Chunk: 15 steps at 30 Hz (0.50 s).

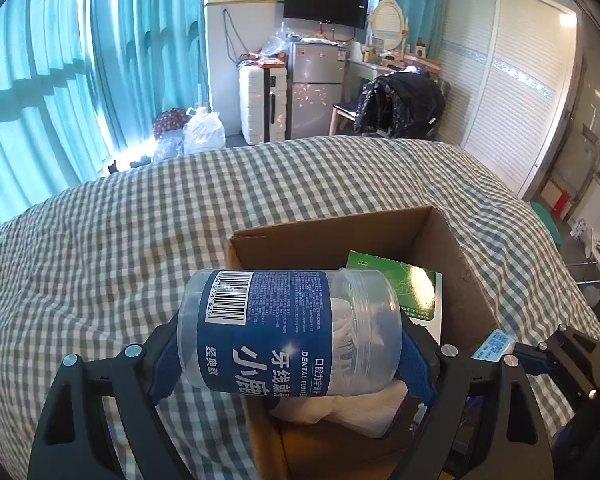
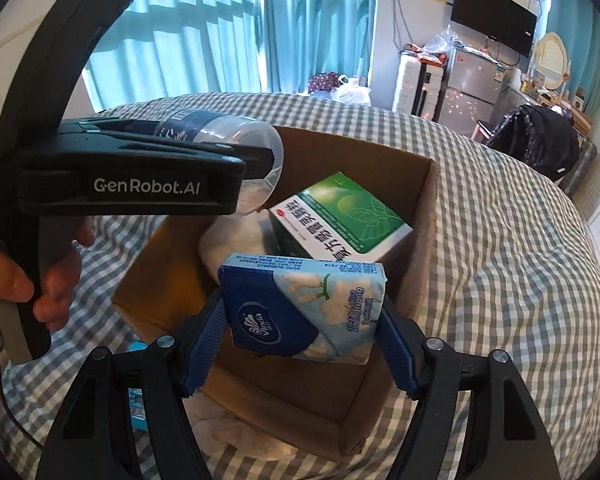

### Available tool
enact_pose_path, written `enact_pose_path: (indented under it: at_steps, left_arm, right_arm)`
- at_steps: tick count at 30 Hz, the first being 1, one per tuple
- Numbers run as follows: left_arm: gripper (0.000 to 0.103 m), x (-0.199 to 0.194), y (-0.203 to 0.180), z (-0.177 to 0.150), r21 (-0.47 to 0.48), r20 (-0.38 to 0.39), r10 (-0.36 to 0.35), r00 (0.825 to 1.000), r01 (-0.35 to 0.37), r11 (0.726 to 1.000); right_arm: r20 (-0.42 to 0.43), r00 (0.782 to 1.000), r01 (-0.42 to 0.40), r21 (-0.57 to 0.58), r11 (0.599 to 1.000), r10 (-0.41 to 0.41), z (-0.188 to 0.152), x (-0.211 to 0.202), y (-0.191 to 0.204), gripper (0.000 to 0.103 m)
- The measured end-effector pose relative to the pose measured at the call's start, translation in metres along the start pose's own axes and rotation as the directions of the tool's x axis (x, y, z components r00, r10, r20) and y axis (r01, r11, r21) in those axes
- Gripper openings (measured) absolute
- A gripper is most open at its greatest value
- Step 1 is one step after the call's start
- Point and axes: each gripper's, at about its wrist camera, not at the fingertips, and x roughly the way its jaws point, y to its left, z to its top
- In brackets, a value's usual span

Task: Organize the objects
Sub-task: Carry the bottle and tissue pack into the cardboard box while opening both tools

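Observation:
My left gripper point(image 1: 288, 360) is shut on a clear dental floss jar point(image 1: 288, 328) with a blue label, held sideways above the near left corner of an open cardboard box point(image 1: 456, 256). The jar also shows in the right wrist view point(image 2: 236, 140), sticking out past the left gripper's body. My right gripper point(image 2: 302, 340) is shut on a blue and white tissue pack point(image 2: 304, 308), held over the near side of the box point(image 2: 428, 216). Inside the box lie a green and white medicine box point(image 2: 340, 220) and a white cloth point(image 2: 236, 240).
The box sits on a bed with a grey and white checked cover point(image 1: 140, 220). A small blue packet point(image 2: 138, 400) lies on the bed by the box's near left side. Teal curtains, a fridge, a suitcase and a wardrobe stand beyond the bed.

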Motion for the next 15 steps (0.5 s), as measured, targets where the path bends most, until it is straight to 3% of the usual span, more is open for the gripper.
enact_pose_path:
  at_steps: [2, 4, 8, 15]
  left_arm:
    - [0.090, 0.007, -0.009, 0.004, 0.012, 0.004, 0.002, 1.000, -0.002, 1.000]
    - [0.091, 0.009, -0.014, 0.006, 0.020, -0.009, -0.001, 1.000, 0.001, 1.000]
    - [0.097, -0.009, -0.020, 0.007, 0.042, 0.001, 0.009, 1.000, -0.010, 0.999]
    - [0.102, -0.090, -0.021, 0.015, 0.017, 0.064, 0.033, 0.997, -0.034, 0.999]
  right_arm:
    - [0.005, 1.000, -0.015, 0.023, 1.000, 0.015, 0.000, -0.002, -0.005, 0.078]
    - [0.025, 0.999, -0.029, 0.043, 0.999, 0.028, 0.002, -0.009, -0.008, 0.092]
    - [0.065, 0.998, -0.002, 0.054, 0.999, -0.001, 0.003, -0.031, -0.013, 0.095]
    - [0.122, 0.993, -0.015, 0.118, 0.993, 0.000, -0.007, -0.101, -0.017, 0.095]
